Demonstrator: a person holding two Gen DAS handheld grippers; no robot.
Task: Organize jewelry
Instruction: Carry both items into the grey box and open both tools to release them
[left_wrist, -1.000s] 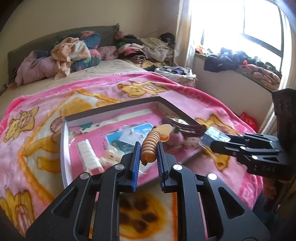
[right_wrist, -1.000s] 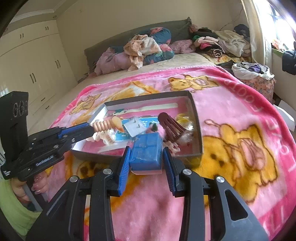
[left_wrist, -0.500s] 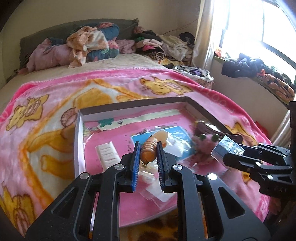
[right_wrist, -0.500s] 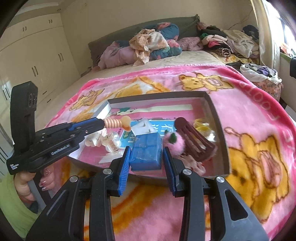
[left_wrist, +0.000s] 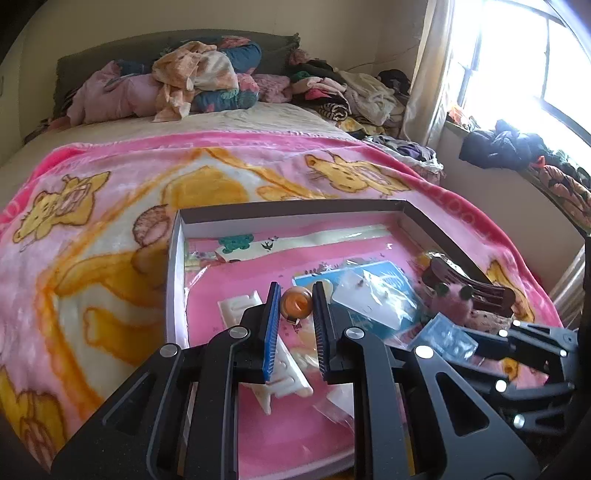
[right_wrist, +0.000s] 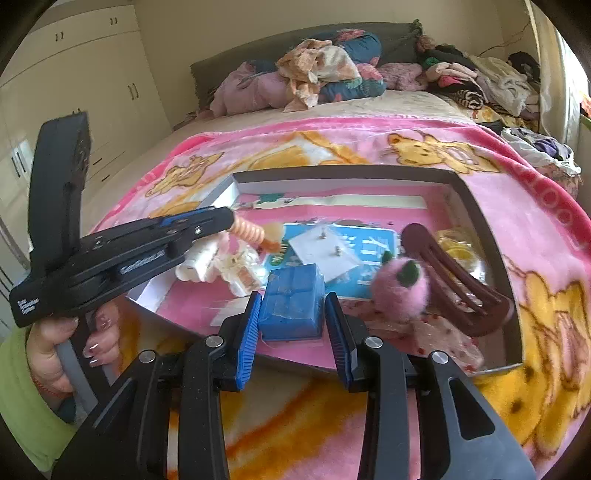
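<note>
A shallow box tray (left_wrist: 176, 258) (right_wrist: 347, 172) with a pink lining lies on the bed. My left gripper (left_wrist: 294, 308) is shut on an orange ribbed hair piece (left_wrist: 295, 302) (right_wrist: 251, 232) and holds it over the tray's left middle. My right gripper (right_wrist: 292, 314) is shut on a small blue clear box (right_wrist: 291, 306) (left_wrist: 445, 338) at the tray's near edge. In the tray lie a brown hair claw (right_wrist: 454, 273) (left_wrist: 469, 288), a pink pompom (right_wrist: 400, 291), a white earring card (right_wrist: 325, 251) and white clips (left_wrist: 266, 350).
The tray rests on a pink cartoon blanket (left_wrist: 110, 229). Piled clothes and pillows (left_wrist: 192, 81) lie at the head of the bed. A window sill with clothes (left_wrist: 517, 151) is at the right. White wardrobes (right_wrist: 74, 74) stand at the left.
Both grippers have moved forward over the tray with their loads. The orange hair piece now points along my left gripper's view. The blue box has come lower toward the tray's near edge.
</note>
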